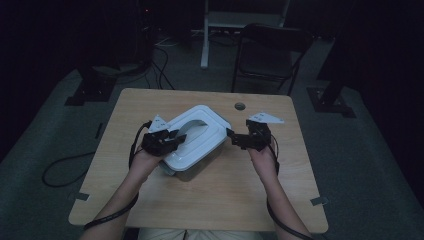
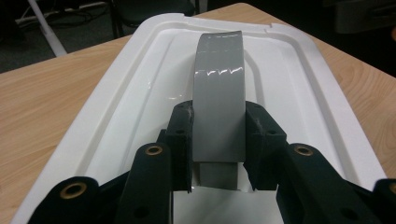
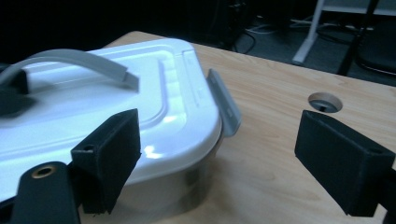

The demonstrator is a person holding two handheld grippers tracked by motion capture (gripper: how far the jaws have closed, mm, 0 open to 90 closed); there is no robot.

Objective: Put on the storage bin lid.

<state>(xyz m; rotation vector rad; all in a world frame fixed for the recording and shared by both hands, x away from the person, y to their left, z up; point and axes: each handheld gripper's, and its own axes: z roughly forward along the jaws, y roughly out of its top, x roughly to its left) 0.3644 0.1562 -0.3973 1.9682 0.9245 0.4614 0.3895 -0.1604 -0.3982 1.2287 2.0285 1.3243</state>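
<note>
A white lidded container [image 1: 196,141] sits mid-bench [image 1: 150,210], directly ahead of both grippers. The left gripper [image 2: 218,140] is closed part-way on the grey carry handle [image 2: 219,93] near its close end, pads pressed on the strap's two edges; nothing else is held. The right gripper [image 3: 224,163] is held wide open and empty, one pad over the lid's [image 3: 116,93] near corner, the other out over bare bench, with the grey side latch [image 3: 225,105] just ahead between the jaws. The step in hand is judged to be release of that latch while the box is steadied by the handle. To do it well, the left grip should be kept firm and level so the container is not dragged or tipped; the right jaws should be brought squarely onto the latch's lower lip, not the lid rim, and the flap swung outward, away from the box wall. A cable hole [image 3: 325,101] lies beyond the right pad and is of no concern.
</note>
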